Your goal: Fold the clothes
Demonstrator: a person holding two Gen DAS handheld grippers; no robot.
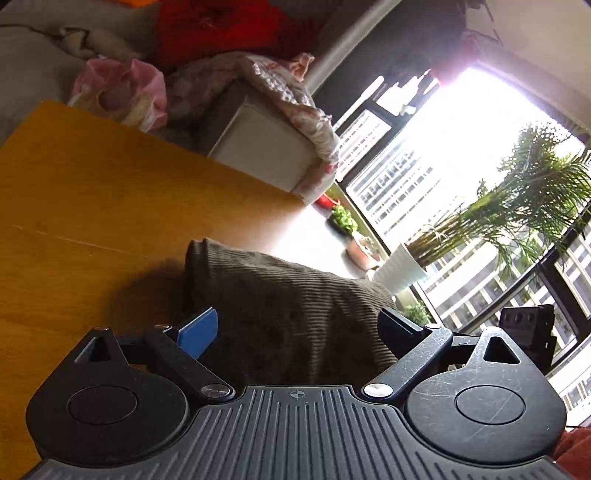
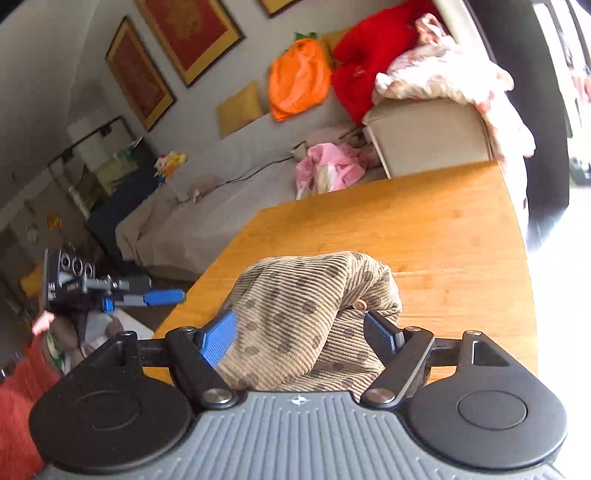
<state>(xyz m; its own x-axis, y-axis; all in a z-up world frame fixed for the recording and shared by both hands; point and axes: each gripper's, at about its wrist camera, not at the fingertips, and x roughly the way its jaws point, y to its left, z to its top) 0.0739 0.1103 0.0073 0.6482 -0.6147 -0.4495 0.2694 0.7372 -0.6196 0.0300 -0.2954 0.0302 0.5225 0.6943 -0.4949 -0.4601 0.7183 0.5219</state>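
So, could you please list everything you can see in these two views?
Garment: one, tan ribbed with dark dots, bunched on the table between both grippers' fingers.
Table: one, orange-brown wood.
Sofa: one, grey-beige, beyond the table.
Pink clothes: one heap, on the sofa.
Red cushion: one, on the sofa.
Orange bag: one, beside it.
Framed pictures: at least two, red and gold, on the wall.
Palm: one, green, white pot, by the window.
Left gripper: open.
Right gripper: open.
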